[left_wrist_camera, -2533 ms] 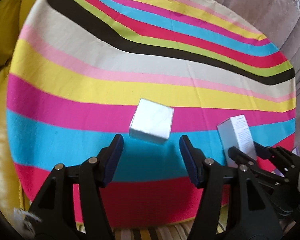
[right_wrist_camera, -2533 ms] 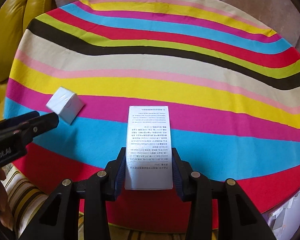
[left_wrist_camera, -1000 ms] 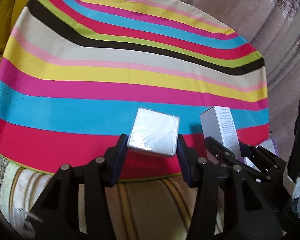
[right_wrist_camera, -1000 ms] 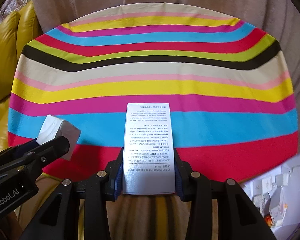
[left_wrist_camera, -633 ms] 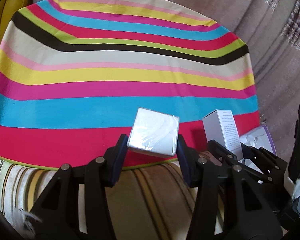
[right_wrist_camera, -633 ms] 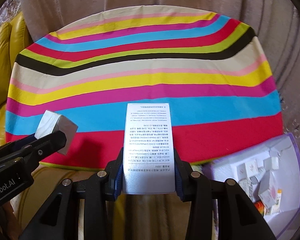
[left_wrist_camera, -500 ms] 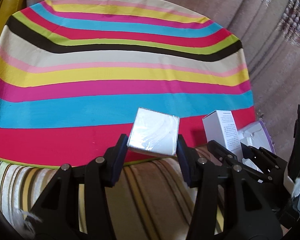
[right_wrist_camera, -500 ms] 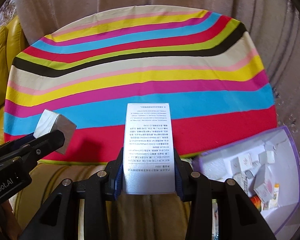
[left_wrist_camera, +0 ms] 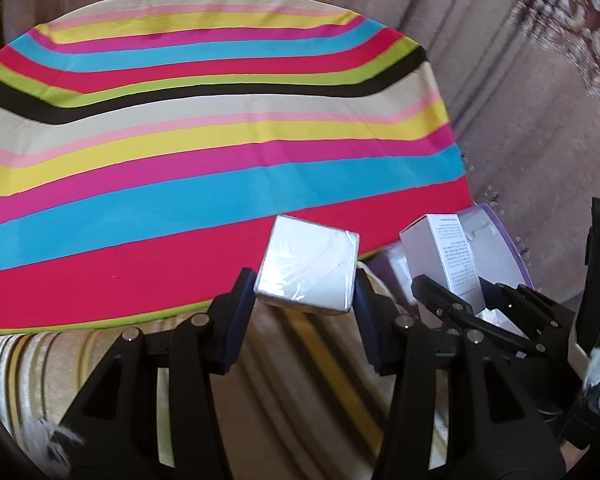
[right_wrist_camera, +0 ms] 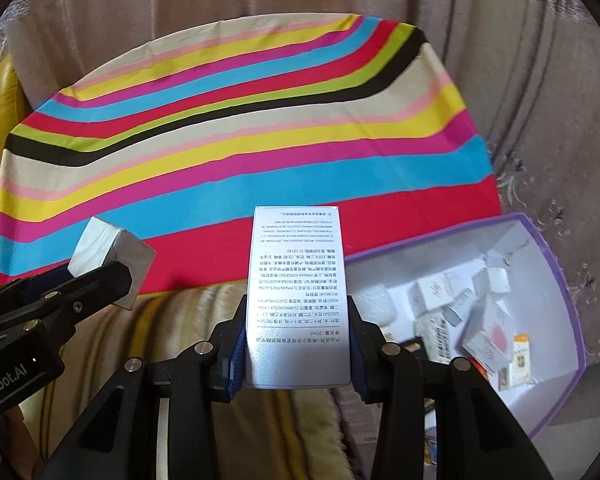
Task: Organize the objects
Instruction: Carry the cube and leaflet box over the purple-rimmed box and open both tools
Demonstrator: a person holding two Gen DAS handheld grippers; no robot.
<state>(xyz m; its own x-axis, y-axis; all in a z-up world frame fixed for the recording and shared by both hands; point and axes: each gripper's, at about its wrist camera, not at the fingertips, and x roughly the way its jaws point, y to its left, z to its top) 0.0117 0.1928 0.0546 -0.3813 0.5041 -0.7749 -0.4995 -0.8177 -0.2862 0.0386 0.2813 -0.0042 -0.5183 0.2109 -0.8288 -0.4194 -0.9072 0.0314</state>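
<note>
In the left wrist view, a small cube box (left_wrist_camera: 308, 266) is clamped in the left gripper (left_wrist_camera: 306, 304), held off the striped counter (left_wrist_camera: 180, 168) edge, left of the purple bin (left_wrist_camera: 500, 232).

In the right wrist view, a tall box (right_wrist_camera: 298, 296) is gripped by the right gripper (right_wrist_camera: 298, 354), just left of the bin (right_wrist_camera: 572, 320), which already holds several small boxes (right_wrist_camera: 460, 300). Both pickups appear done; the drop into the bin is judged to remain.

Rainbow-striped cloth (right_wrist_camera: 236, 152), white cube box (left_wrist_camera: 309, 265), silver printed carton (right_wrist_camera: 297, 300), purple-rimmed bin (right_wrist_camera: 572, 380).
</note>
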